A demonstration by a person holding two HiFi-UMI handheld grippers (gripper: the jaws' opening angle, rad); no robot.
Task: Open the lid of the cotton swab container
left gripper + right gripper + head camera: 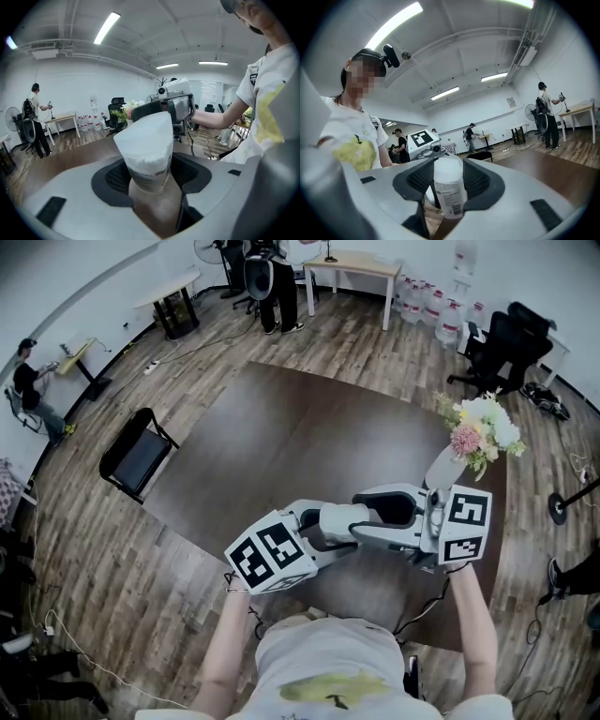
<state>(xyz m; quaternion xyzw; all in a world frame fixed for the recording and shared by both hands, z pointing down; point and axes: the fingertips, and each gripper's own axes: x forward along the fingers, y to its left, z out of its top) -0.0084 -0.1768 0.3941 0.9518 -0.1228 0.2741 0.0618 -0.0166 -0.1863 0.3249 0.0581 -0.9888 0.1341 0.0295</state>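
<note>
Left gripper [147,174] and right gripper [448,182] both clamp cotton swab container [146,143], held over table [281,446].
Jaws set wide, pads pressing its sides from opposite ends; white swabs pack it full; can't tell lid state.

Head view: from the person's head, looking steeply down on the dark brown wooden table [281,446], near.
Left gripper view: rides the left tongs [150,171], looks along them, very near the white cylindrical plastic cotton swab container [147,145].
Right gripper view: rides the right tongs [447,183], facing back toward the left tongs.
Shared: both gripper views show that container close up, and each shows the other tongs behind it.
</note>
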